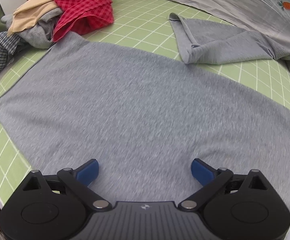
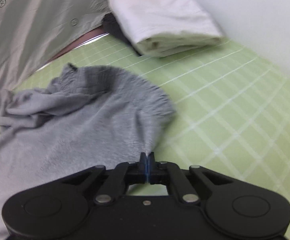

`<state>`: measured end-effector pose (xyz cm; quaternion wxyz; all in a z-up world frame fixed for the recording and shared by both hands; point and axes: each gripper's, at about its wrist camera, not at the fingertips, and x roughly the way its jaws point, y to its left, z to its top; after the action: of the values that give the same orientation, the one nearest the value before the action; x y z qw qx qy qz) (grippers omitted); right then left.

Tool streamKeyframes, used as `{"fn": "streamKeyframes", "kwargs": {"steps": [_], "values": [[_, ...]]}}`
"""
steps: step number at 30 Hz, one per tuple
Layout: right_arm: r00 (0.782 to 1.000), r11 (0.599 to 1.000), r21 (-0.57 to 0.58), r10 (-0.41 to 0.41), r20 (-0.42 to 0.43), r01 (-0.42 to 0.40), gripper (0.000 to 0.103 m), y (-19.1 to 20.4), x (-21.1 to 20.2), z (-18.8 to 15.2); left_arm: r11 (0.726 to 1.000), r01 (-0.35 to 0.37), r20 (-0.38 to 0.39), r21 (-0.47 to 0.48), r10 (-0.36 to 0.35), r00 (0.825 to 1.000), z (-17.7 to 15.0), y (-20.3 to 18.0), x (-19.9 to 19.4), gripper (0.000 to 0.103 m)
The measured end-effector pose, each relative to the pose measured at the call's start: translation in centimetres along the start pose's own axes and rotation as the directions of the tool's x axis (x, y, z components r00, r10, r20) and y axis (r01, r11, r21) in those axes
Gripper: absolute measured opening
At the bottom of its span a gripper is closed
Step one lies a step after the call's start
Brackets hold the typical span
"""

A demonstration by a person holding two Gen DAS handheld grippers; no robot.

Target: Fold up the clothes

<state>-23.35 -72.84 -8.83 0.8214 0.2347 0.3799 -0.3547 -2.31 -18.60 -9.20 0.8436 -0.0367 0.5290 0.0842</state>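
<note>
A grey shirt (image 1: 137,104) is spread flat on the green gridded tabletop (image 1: 149,30), its far right sleeve rumpled. The left tool (image 1: 145,170) is held wide open above the near cloth, gripping nothing. The right tool (image 2: 147,157) is closed, apparently on the shirt's edge. A fold seems underway; next, the pinched edge should be carried across the body.

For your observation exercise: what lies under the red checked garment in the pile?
Under the red checked garment a beige garment and grey cloth stick out, with blue-checked fabric lower down. Whatever lies deeper in the pile is covered.
</note>
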Motion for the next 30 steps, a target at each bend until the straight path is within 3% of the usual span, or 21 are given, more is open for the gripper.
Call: {"fn": "streamKeyframes", "kwargs": {"steps": [3,7,9,13,14,16,17,19,21,22,30], "values": [[1.000,0.999,0.051,-0.016,0.006,0.016,0.000,-2.3,-0.9,-0.2,1.000,0.002,0.006,0.006,-0.002,1.000,-1.2,0.4,-0.5,0.102],[0.998,0.998,0.001,-0.068,-0.012,0.068,0.000,-4.4,-1.9,-1.4,1.000,0.018,0.007,0.013,-0.018,1.000,-3.2,0.4,-1.3,0.103],[0.998,0.998,-0.016,-0.056,-0.025,0.056,0.001,-5.8,-2.6,-2.4,1.000,0.020,0.001,0.013,-0.020,1.000,-3.9,0.4,-1.7,0.103],[0.996,0.991,-0.113,-0.081,-0.044,0.075,0.007,-5.5,-3.4,-2.6,1.000,0.015,-0.016,-0.011,-0.015,1.000,-4.4,0.3,-2.2,0.103],[0.996,0.990,-0.120,-0.084,-0.036,0.079,0.013,-5.3,-3.6,-2.4,1.000,0.012,-0.022,-0.015,-0.013,1.000,-4.3,0.2,-2.3,0.102],[0.995,0.986,-0.134,-0.098,-0.010,0.096,0.040,-4.7,-4.3,-2.2,1.000,0.011,-0.020,-0.006,-0.011,1.000,-4.2,0.0,-2.7,0.102],[0.994,0.984,-0.141,-0.110,0.010,0.111,0.047,-4.2,-4.6,-2.2,1.000,0.016,-0.015,0.001,-0.016,1.000,-4.0,-0.1,-2.9,0.102],[0.992,0.980,-0.155,-0.121,0.045,0.127,0.076,-3.2,-5.1,-2.1,0.999,0.031,-0.004,0.017,-0.031,1.000,-3.6,-0.2,-3.4,0.102],[0.992,0.980,-0.162,-0.107,0.063,0.116,0.097,-1.9,-5.4,-2.0,0.998,0.052,0.009,0.023,-0.052,0.999,-2.9,0.0,-3.9,0.102],[0.992,0.980,-0.166,-0.099,0.071,0.110,0.103,-1.2,-5.5,-2.0,0.998,0.057,0.015,0.022,-0.058,0.998,-2.4,0.2,-4.0,0.102],[0.995,0.986,-0.147,-0.072,0.064,0.081,0.103,5.4,-4.1,-2.7,0.995,0.093,0.083,0.021,-0.094,0.992,4.8,1.9,-3.3,0.102]]}}
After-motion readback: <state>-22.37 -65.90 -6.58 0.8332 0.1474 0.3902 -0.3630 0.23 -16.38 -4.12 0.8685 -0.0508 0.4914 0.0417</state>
